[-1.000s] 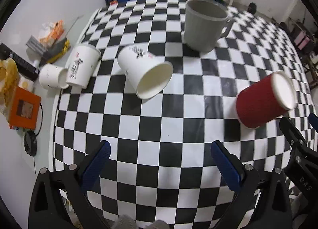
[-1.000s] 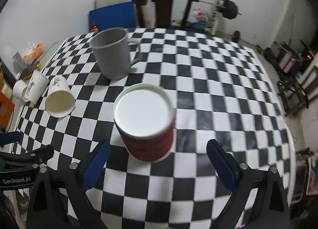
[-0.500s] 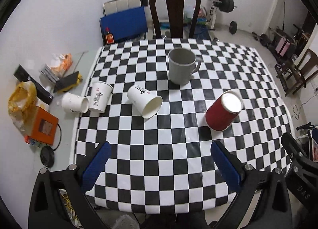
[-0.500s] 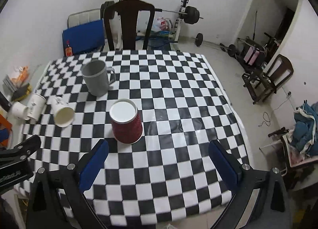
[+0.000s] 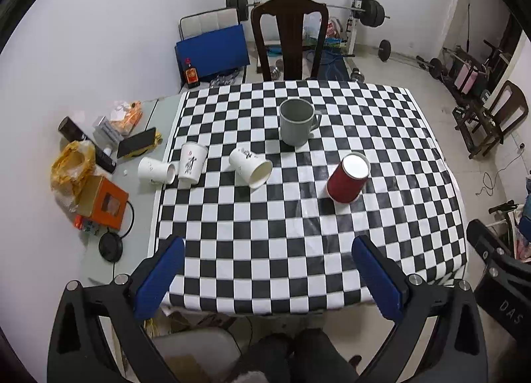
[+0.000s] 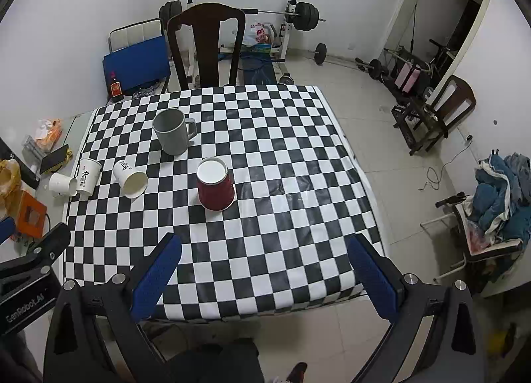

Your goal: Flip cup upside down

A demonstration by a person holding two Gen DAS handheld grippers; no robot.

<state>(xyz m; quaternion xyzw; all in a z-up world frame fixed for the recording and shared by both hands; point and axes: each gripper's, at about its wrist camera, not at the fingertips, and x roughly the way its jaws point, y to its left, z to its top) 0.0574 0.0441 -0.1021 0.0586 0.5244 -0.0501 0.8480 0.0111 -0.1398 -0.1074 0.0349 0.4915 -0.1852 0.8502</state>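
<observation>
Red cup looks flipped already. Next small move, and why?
Probably nothing more on the red cup: it stands rim-down, white base up, and the left gripper and right gripper are both open and clear of it. If another cup is wanted, I'd ease the left gripper toward the white cup lying on its side.

tablecloth [image 5: 298,250]: black-white check | cup [image 5: 346,180]: red, white base | mug [image 5: 295,122]: grey | finger pads [image 5: 159,278]: blue
</observation>
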